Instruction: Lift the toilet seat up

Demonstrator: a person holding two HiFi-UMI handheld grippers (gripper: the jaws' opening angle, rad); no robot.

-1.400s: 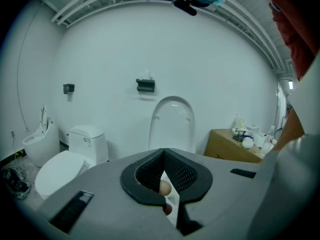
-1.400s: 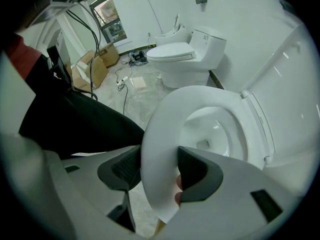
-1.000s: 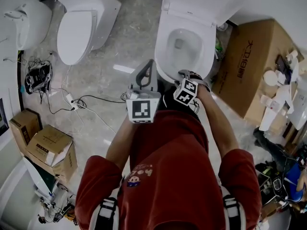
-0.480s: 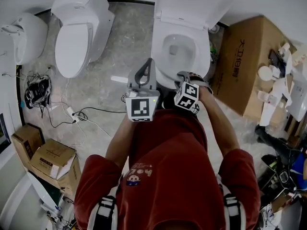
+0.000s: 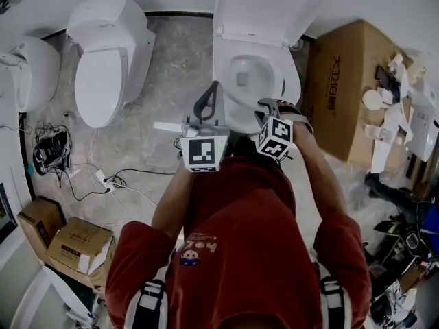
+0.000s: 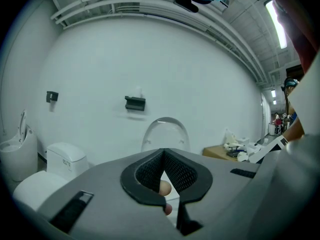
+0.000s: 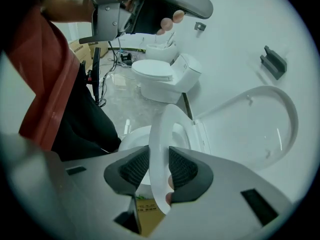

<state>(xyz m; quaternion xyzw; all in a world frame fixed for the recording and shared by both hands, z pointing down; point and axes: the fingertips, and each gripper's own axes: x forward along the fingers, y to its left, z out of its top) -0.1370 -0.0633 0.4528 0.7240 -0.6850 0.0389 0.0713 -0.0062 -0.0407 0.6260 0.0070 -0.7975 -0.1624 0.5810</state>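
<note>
Head view, looking down over the person's shoulders: the toilet (image 5: 223,81) stands straight ahead of them, its lid (image 5: 267,9) already swung up against the back wall. The bowl lies open between the lid and the person's knees. The seat (image 7: 156,134) is the ring over that bowl. In the right gripper view it rises at a slant off the rim, with its near end raised and its far end down by the hinge, under the lid.

What matters is this: the seat's long axis runs straight away from the right gripper (image 7: 159,168), from the front edge it holds to the hinge at the far end. So I judge the lift has to be an arc, up and then back toward the lid, not a straight pull.

The right gripper points steeply down. Its jaws have just been closing, and they now pinch the front edge of the seat, with a pad on each face of the ring.

The left gripper (image 6: 162,154) hangs just to the left of the bowl, aimed roughly level at the wall. Its jaws meet at the tips with nothing between them. The right hand is the nearer one and carries the whole job.
</note>
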